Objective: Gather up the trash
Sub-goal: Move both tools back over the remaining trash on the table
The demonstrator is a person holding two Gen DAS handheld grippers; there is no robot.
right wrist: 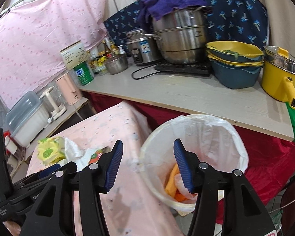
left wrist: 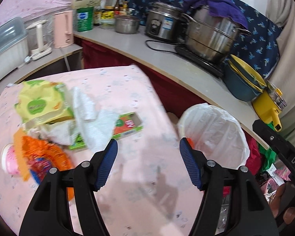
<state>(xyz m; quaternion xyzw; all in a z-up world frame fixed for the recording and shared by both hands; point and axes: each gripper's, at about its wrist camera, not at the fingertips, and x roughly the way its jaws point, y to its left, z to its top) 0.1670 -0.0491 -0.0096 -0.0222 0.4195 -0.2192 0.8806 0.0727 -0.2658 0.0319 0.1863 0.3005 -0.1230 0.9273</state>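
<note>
Trash lies on the pink-clothed table [left wrist: 127, 90]: a yellow-green wrapper [left wrist: 39, 102], white crumpled paper [left wrist: 90, 116], a red-green carton [left wrist: 127, 125], an orange packet [left wrist: 43, 157] and a pink cup [left wrist: 9, 160]. My left gripper [left wrist: 148, 147] is open and empty, above the table, right of the pile. A bin with a white liner [right wrist: 196, 125] stands off the table's right edge and holds orange trash [right wrist: 172, 181]. My right gripper [right wrist: 148, 147] is open and empty over the bin's near left rim. The wrapper [right wrist: 49, 151] and the left gripper body [right wrist: 35, 184] show at left.
A counter [right wrist: 186, 98] behind holds steel pots [right wrist: 181, 33], stacked blue-yellow bowls [right wrist: 234, 64], a yellow pot [right wrist: 279, 78], a rice cooker [right wrist: 141, 47], a green can [right wrist: 83, 72] and bottles. A pink kettle [left wrist: 63, 29] and a plastic box [left wrist: 5, 45] stand on a lower shelf at left.
</note>
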